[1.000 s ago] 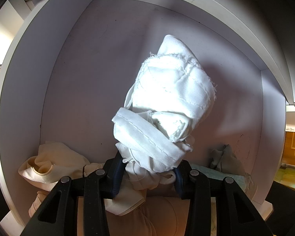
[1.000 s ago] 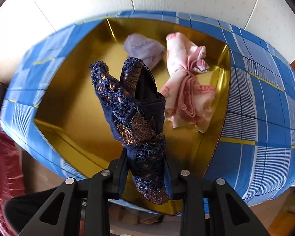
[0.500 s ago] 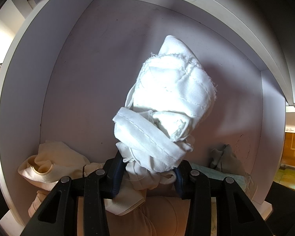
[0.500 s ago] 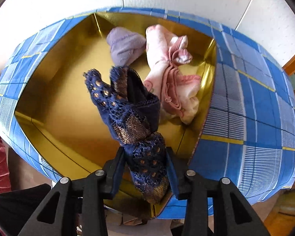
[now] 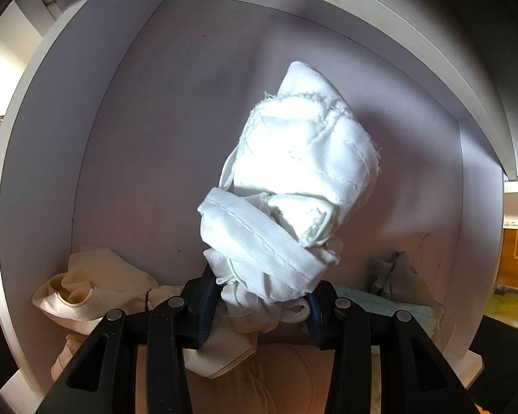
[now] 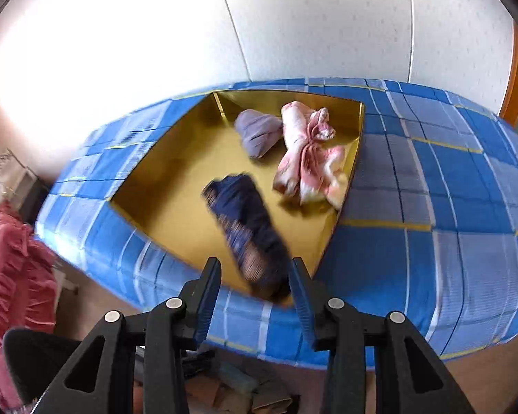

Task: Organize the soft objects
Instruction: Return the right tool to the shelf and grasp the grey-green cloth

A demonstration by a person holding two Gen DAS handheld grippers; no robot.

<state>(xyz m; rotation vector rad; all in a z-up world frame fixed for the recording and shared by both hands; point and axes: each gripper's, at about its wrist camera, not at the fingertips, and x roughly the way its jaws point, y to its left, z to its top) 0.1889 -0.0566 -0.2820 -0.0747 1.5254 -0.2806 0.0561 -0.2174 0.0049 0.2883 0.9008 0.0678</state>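
My left gripper (image 5: pixel 259 310) is shut on a rolled white cloth bundle (image 5: pixel 293 200) and holds it up inside a white cabinet compartment (image 5: pixel 138 120). My right gripper (image 6: pixel 255 293) is open and empty above the near edge of a blue checked box (image 6: pixel 431 258) with a gold inside (image 6: pixel 176 189). A dark blue lace garment (image 6: pixel 248 231) appears blurred just beyond the fingertips, over the gold floor. A lilac roll (image 6: pixel 259 131) and a pink patterned cloth (image 6: pixel 307 158) lie at the box's back right.
Cream garments (image 5: pixel 96 293) lie on the cabinet floor at the left and a grey cloth (image 5: pixel 397 276) at the right. A pink ruffled fabric (image 6: pixel 7 276) hangs at the far left of the right wrist view. A white wall stands behind the box.
My right gripper has opened, let go of the dark blue lace garment and drawn back from the box; the garment drops into it. The left gripper has not moved.
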